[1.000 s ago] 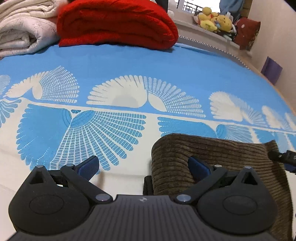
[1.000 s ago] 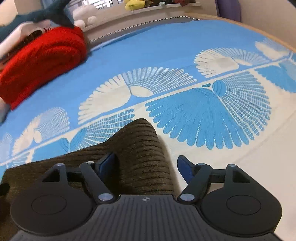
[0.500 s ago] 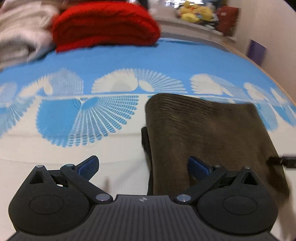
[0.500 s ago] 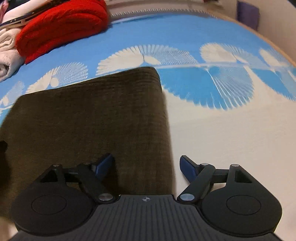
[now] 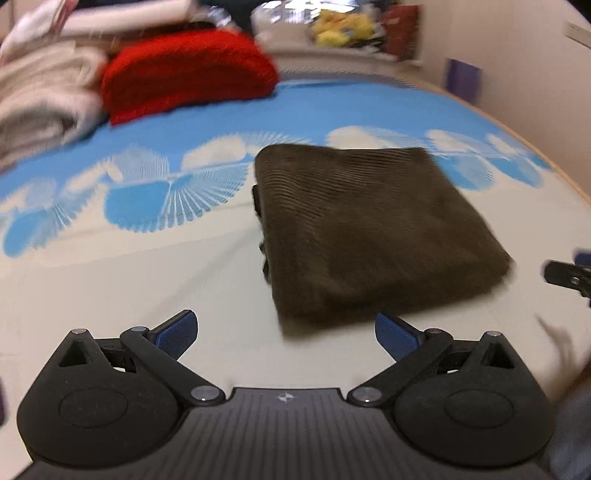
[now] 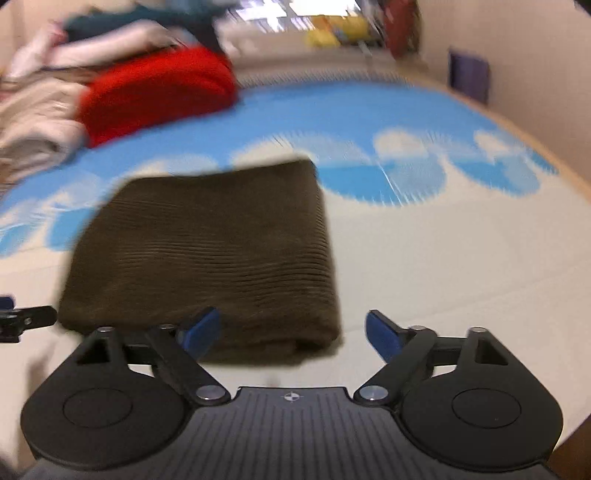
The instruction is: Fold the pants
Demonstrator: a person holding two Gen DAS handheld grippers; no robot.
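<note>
The brown corduroy pants (image 5: pixel 373 229) lie folded into a thick rectangle on the bed, also in the right wrist view (image 6: pixel 207 251). My left gripper (image 5: pixel 286 334) is open and empty, just in front of the bundle's near left corner. My right gripper (image 6: pixel 293 332) is open and empty at the bundle's near right edge, its left finger (image 6: pixel 201 328) over the cloth. The right gripper's tip shows at the left wrist view's right edge (image 5: pixel 567 275). The left gripper's tip shows at the right wrist view's left edge (image 6: pixel 26 317).
The bed has a blue and white fan-patterned sheet (image 5: pixel 155 199). A folded red blanket (image 5: pixel 188 88) and beige blankets (image 5: pixel 40 103) lie at the far left. Plush toys (image 5: pixel 343 27) sit on a ledge behind. A wall (image 5: pixel 517 66) runs along the right.
Both grippers have pulled back and up from the pants, staying open. The whole folded bundle now shows in both views. The frames are motion-blurred.
</note>
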